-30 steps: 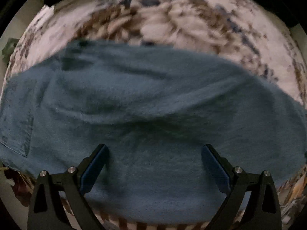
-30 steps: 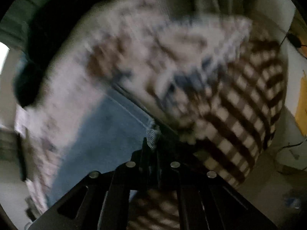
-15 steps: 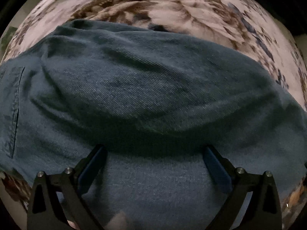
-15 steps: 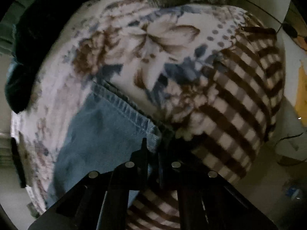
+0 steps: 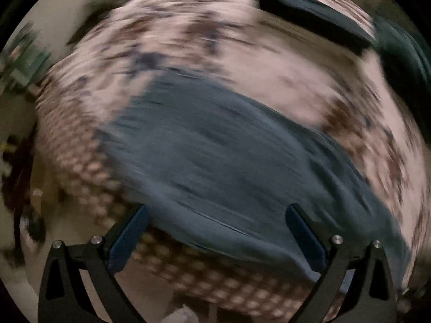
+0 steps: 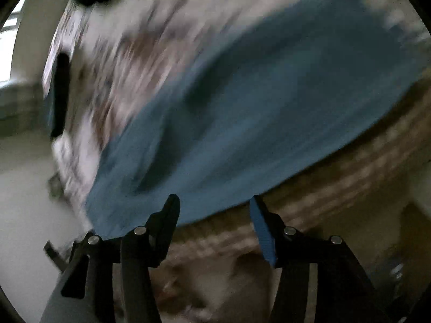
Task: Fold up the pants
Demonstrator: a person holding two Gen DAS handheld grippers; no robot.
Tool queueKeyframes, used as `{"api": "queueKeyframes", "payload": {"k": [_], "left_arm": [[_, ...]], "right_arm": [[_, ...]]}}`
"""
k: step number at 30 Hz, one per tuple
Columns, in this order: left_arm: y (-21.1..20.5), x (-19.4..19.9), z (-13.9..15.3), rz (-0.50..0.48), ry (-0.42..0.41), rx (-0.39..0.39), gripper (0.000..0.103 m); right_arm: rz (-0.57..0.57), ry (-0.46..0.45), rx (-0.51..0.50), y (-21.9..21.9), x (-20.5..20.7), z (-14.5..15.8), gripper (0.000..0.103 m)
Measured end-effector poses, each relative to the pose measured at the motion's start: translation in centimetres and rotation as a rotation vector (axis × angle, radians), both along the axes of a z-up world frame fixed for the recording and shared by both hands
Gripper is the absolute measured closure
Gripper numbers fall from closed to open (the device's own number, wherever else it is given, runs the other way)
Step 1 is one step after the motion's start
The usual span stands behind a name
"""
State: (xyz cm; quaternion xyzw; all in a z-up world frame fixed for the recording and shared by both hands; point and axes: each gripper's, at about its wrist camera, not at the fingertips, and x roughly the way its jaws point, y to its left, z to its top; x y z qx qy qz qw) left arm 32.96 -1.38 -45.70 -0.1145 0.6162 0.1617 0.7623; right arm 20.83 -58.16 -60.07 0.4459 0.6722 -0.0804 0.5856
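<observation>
Blue denim pants (image 5: 229, 161) lie folded on a flowered and checked blanket (image 5: 242, 62) on a bed. Both views are motion-blurred. My left gripper (image 5: 215, 215) is open and empty, its fingers (image 5: 129, 234) straddling the near edge of the pants from above. In the right wrist view the pants (image 6: 269, 102) fill the middle. My right gripper (image 6: 214, 215) is open and empty, just off the near edge of the pants, over the checked border (image 6: 336, 177).
A dark folded garment (image 5: 317, 24) lies on the far side of the bed, with a dark green heap (image 5: 404, 62) beside it. The bed's edge and pale floor (image 6: 24, 215) show at the left of the right wrist view.
My right gripper has opened and let go of the pants hem, then swung back over the pants. My left gripper has pulled up and back, so more of the bed shows.
</observation>
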Motion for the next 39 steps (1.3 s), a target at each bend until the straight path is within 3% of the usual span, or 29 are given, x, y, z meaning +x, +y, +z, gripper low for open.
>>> {"api": "queueKeyframes", "payload": {"k": [3,5,6,7,8,9,11,14,18,20,22,26,28,29,31,33,35,37,38,39], "left_arm": [[5.5,0.1,-1.1,0.111,0.001,-0.002,0.0],[9.0,0.1,-3.0,0.193,0.015,-0.078,0.0],[10.2,0.2,-3.9,0.223,0.02,-0.135,0.006],[11.3,0.3,-4.7,0.254,0.023,-0.187,0.013],[12.5,0.1,-5.5,0.292,0.008,-0.26,0.037],[13.1,-0.1,-5.8,0.313,-0.012,-0.314,0.071],[13.9,-0.3,-5.3,0.325,-0.054,-0.35,0.081],[13.2,-0.4,-2.7,0.249,-0.142,-0.337,0.085],[12.8,-0.2,1.0,0.185,-0.291,-0.376,0.085],[13.3,0.1,1.4,0.176,-0.332,-0.392,0.085],[13.7,0.2,0.0,0.166,-0.307,-0.37,0.085],[15.5,-1.5,-6.8,0.256,-0.138,-0.328,0.085],[15.8,-2.4,-8.2,0.241,-0.096,-0.303,0.083],[15.8,-2.8,-8.2,0.223,-0.089,-0.302,0.081],[16.1,-3.2,-7.6,0.199,-0.086,-0.312,0.074],[16.5,-3.3,-5.8,0.194,-0.064,-0.28,0.065],[16.1,-2.7,-3.2,0.186,-0.037,-0.196,0.064],[14.8,-1.7,0.1,0.129,-0.084,-0.059,0.057],[13.8,-0.8,2.1,0.098,-0.127,-0.019,0.046],[13.2,-0.3,3.0,0.083,-0.151,-0.014,0.026]], "right_arm": [[-0.047,0.082,0.12,6.5,0.8,-4.6,0.046],[-0.12,0.136,0.145,9.2,0.5,-7.0,0.048],[-0.171,0.143,0.148,9.7,0.0,-7.8,0.064],[-0.229,0.132,0.146,10.0,-0.4,-8.3,0.077],[-0.267,0.134,0.111,10.3,-0.8,-8.5,0.09],[-0.287,0.142,0.075,10.5,-1.3,-8.6,0.096],[-0.314,0.135,0.031,10.9,-1.8,-8.0,0.098],[-0.221,0.038,-0.049,11.3,-1.0,-4.8,0.098],[-0.122,-0.137,-0.103,10.5,0.3,-0.6,0.099],[-0.092,-0.185,-0.111,9.7,0.1,-0.1,0.099],[-0.044,-0.189,-0.123,9.8,0.0,-1.0,0.099],[0.083,-0.101,-0.158,12.1,-0.8,-4.5,0.098],[0.094,-0.008,-0.148,12.5,-1.6,-6.6,0.094],[0.081,0.016,-0.138,12.4,-1.9,-6.9,0.086],[0.079,0.084,-0.132,11.8,-2.2,-7.0,0.068],[0.132,0.091,-0.173,11.2,-2.0,-5.6,0.049],[0.254,0.017,-0.279,11.5,-0.4,-2.7,0.044],[0.367,-0.049,-0.345,12.1,1.7,-0.5,0.038],[0.396,-0.079,-0.337,12.3,3.3,0.4,0.037],[0.41,-0.1,-0.314,12.7,5.1,0.8,0.037]]}}
